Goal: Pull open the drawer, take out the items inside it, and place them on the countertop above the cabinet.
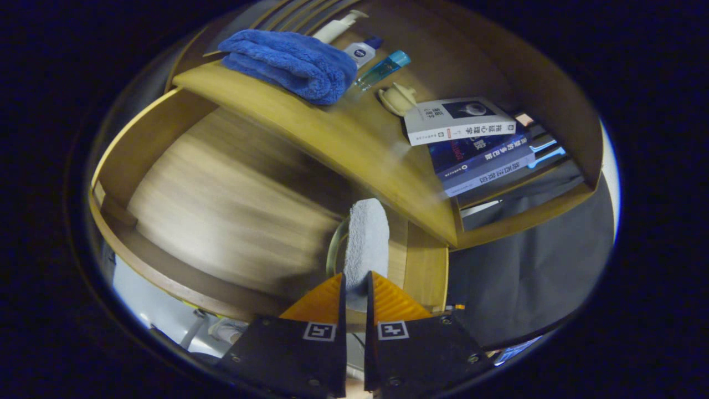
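Observation:
My gripper [356, 285] is shut on a grey, rough-surfaced block [366, 241] that stands up from between the fingers. It hangs over the pulled-out wooden drawer [221, 194], whose bare floor is blurred. A clear round rim [334, 249] shows just behind the block, inside the drawer. Beyond the drawer runs the wooden countertop [332, 133].
On the countertop lie a folded blue towel [291, 61], a pump bottle [340, 25], a small white bottle [363, 51], a teal-capped tube [382, 67], a cream lidded object [397, 98] and a stack of books [471, 138]. A dark cloth [526, 266] hangs right of the cabinet.

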The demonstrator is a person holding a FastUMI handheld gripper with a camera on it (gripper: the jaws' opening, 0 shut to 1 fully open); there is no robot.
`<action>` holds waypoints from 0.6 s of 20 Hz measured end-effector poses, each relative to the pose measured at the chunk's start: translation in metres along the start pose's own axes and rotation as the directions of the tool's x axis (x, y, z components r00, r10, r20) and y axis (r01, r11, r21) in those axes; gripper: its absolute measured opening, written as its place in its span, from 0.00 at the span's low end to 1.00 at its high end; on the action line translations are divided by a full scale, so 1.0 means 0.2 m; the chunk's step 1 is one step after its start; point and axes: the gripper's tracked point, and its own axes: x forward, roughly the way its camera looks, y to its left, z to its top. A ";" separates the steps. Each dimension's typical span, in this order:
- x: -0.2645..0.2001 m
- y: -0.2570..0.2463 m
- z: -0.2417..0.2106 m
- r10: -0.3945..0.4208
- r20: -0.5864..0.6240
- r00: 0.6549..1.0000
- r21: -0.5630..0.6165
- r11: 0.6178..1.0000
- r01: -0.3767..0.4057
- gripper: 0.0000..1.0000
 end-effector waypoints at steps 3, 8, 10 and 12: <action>-0.05 -0.01 -0.01 -0.005 0.019 1.000 0.002 1.000 0.005 0.13; -0.13 -0.07 0.09 0.000 0.106 0.994 0.075 0.997 -0.008 0.13; -0.15 -0.11 0.15 -0.006 0.138 0.990 0.110 0.994 -0.009 0.13; -0.16 -0.14 0.25 0.005 0.183 0.983 0.150 0.988 -0.033 0.13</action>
